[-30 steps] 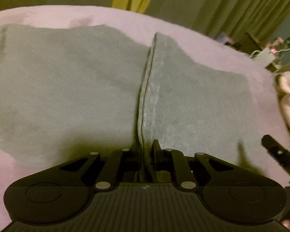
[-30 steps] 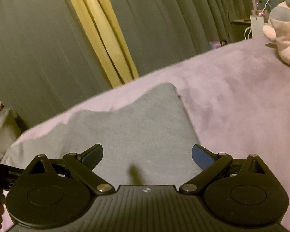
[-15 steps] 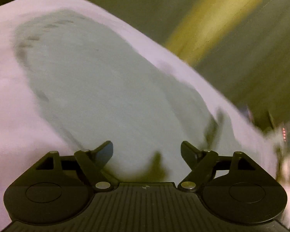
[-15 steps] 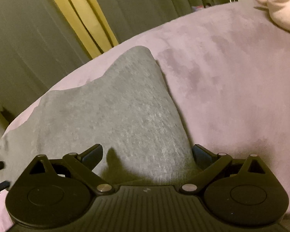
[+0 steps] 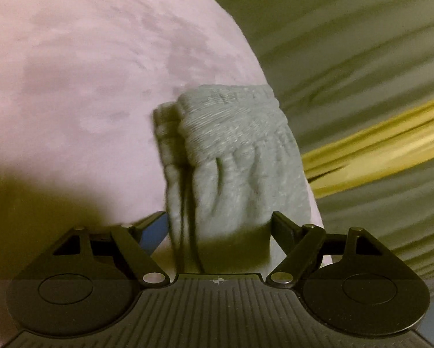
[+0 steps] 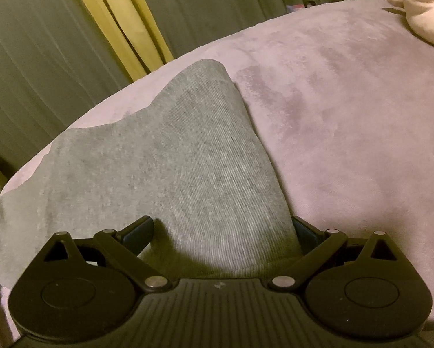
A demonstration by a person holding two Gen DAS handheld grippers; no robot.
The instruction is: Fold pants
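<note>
Grey pants lie folded on a lilac bed cover. In the left wrist view the gathered waistband end (image 5: 234, 156) lies between the fingers of my open left gripper (image 5: 220, 226), with stacked edges showing on its left side. In the right wrist view a flat grey panel of the pants (image 6: 164, 168) spreads from the lower left up to a rounded corner. My right gripper (image 6: 225, 232) is open, its jaws either side of the panel's near right edge. Whether either gripper touches the cloth I cannot tell.
The lilac bed cover (image 6: 347, 121) (image 5: 72, 72) spreads around the pants. Dark green curtains with a yellow strip (image 6: 124, 29) hang behind the bed. A pale plush toy (image 6: 419, 3) lies at the far right, near a white device with a cable.
My left gripper let go of the pants' fold, opened and swung to the waistband end. My right gripper stayed open and came down over the panel's near edge.
</note>
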